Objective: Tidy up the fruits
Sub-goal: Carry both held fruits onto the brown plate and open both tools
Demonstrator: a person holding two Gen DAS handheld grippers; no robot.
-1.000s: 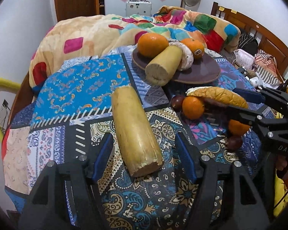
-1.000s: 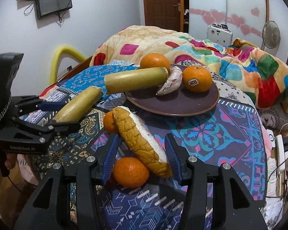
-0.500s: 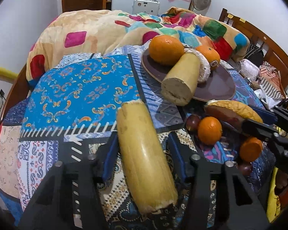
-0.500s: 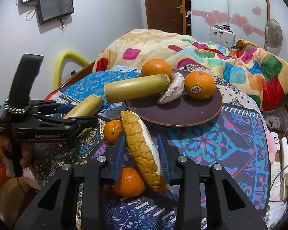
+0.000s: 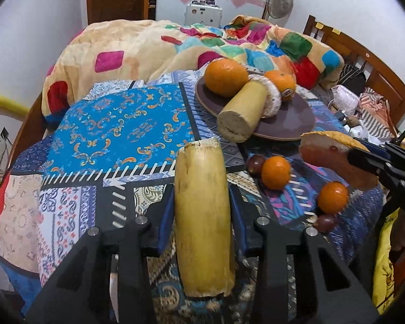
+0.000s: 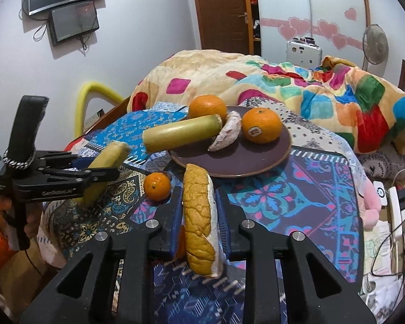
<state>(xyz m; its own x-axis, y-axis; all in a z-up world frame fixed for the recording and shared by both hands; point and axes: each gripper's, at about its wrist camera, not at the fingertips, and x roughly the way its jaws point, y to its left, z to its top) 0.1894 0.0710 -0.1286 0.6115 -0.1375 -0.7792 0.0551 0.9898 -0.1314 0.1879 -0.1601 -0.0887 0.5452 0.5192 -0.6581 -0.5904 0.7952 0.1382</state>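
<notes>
My left gripper (image 5: 202, 208) is shut on a yellow sugarcane piece (image 5: 202, 216) and holds it above the patterned cloth; it also shows in the right wrist view (image 6: 105, 162). My right gripper (image 6: 198, 205) is shut on a yellow pomelo peel slice (image 6: 198, 221), lifted off the cloth, also in the left wrist view (image 5: 334, 156). A brown plate (image 6: 245, 164) holds two oranges (image 6: 262, 129), a second sugarcane piece (image 6: 181, 133) and a pale peel slice (image 6: 226, 133). Small tangerines (image 5: 275, 172) and dark round fruits (image 5: 255, 163) lie on the cloth.
The table is covered by a patchwork cloth (image 5: 121, 124). A colourful blanket (image 6: 297, 86) is piled on the bed behind it. A wooden headboard (image 5: 364, 62) is at the right. A yellow chair back (image 6: 94, 94) stands at the left.
Both grippers closed on their items and lifted them: the left on the sugarcane piece, the right on the peel slice. Both views rose and moved toward the plate.
</notes>
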